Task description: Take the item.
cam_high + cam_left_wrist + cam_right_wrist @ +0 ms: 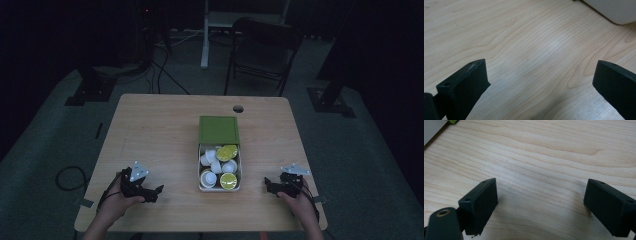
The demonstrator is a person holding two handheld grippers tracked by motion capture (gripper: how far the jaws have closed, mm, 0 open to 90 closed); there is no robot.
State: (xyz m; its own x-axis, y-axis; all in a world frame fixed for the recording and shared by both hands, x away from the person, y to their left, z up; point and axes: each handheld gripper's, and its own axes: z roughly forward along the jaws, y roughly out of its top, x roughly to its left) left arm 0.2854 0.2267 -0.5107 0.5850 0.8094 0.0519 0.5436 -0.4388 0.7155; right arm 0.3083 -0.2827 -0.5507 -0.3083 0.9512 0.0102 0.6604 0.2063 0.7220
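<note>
No readable text, label, brand, number or sign anywhere.

The green lid (pixel 218 130) of the box (pixel 202 186) is plain, and the yellow and white tops of the capsules (pixel 228 181) inside are too small and dim in the high view to make out any print. The wooden table (pixel 160 135) carries only grain. The grey plate on the left gripper (pixel 159 190) and the one on the right gripper (pixel 267 183) bear no legible mark, and the black pads (pixel 481 202) in the gripper views are blank.
</note>
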